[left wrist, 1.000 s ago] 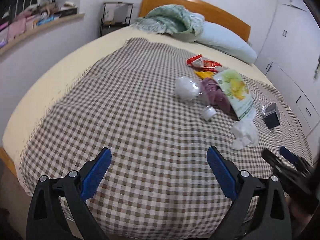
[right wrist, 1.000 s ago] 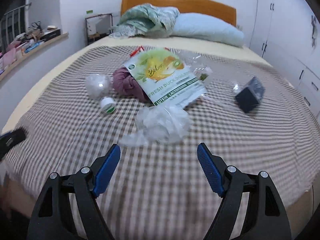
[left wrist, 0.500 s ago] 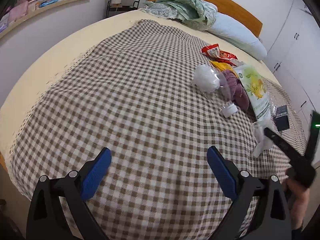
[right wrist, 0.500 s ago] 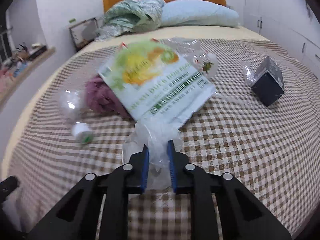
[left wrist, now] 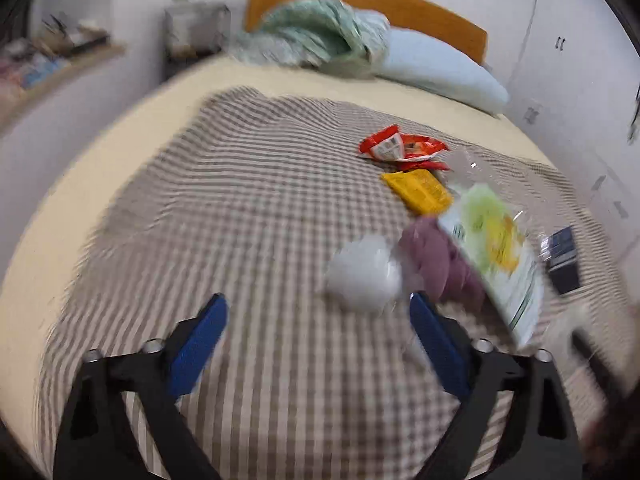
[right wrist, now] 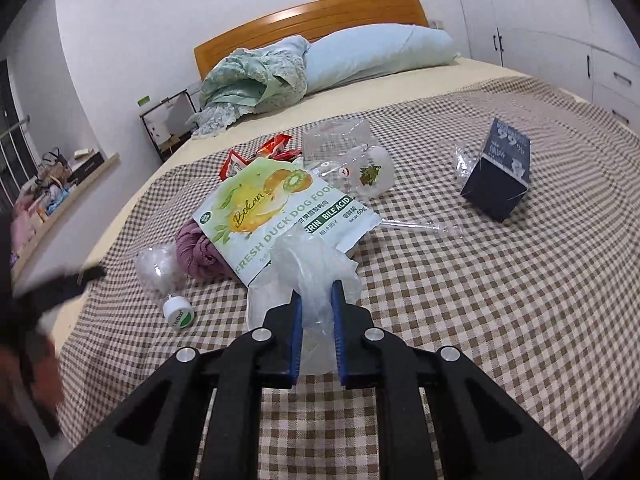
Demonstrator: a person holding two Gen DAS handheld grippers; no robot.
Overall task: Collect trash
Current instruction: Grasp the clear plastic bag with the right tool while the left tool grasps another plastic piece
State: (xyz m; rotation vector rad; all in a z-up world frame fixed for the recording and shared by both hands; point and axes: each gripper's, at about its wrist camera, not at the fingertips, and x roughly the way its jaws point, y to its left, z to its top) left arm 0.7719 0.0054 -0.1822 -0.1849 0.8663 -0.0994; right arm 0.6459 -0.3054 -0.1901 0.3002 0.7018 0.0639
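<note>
The right gripper jaws pinch a crumpled clear plastic bag just above the bed. The left gripper jaws are spread and have just been closing a little, with a crushed clear bottle just ahead of them.

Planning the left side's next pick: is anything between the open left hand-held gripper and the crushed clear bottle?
Nothing visible. The left hand-held gripper faces the crushed clear bottle across bare checked blanket; the purple cloth lies beside the bottle, not in front.
</note>
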